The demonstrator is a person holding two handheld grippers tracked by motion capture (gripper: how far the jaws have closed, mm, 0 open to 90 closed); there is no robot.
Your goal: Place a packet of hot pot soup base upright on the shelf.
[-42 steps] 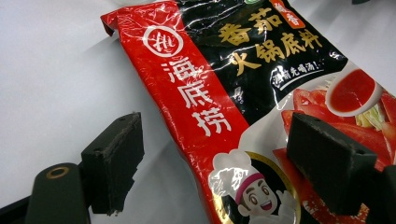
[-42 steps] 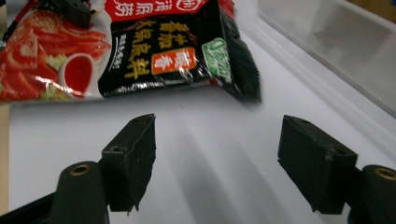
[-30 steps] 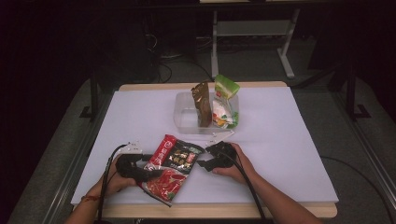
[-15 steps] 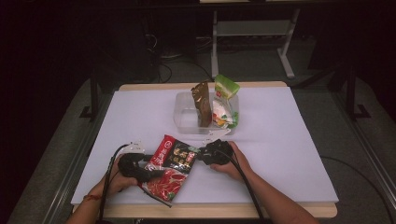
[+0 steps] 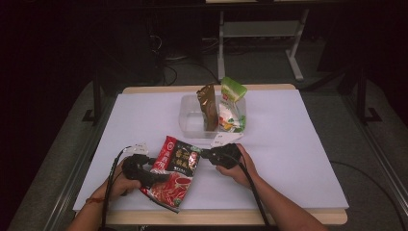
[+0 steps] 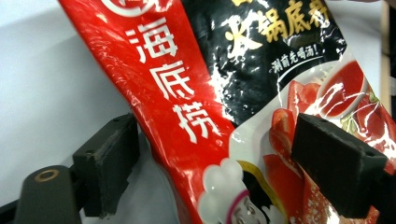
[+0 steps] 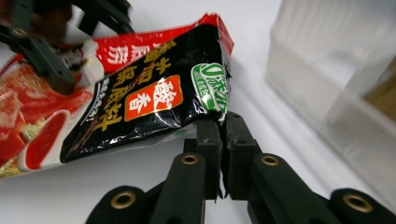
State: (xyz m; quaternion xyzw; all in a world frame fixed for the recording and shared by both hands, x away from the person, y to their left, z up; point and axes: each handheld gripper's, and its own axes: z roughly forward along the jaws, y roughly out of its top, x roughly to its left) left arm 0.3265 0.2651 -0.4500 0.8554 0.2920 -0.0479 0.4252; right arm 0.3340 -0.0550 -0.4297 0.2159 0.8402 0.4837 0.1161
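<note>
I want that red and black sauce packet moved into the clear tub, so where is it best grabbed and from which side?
Grip the sauce packet by its flat sealed edge at the corner nearest the clear tub, coming in level from the tub side. That edge is thin and stiff, while the middle bulges. The right hand-held gripper has just closed there, pads pinching that edge; the left hand-held gripper straddles it open.

Table (image 5: 298, 144): pale lilac-white top with a light wooden edge, lit from above.
Floor (image 5: 380, 159): grey, dim at both sides of the table.
Background: dark, nearly black.
Frame (image 5: 226, 33): white metal legs and crossbar behind the table.
Cables (image 5: 168, 72): loose on the floor behind.
</note>
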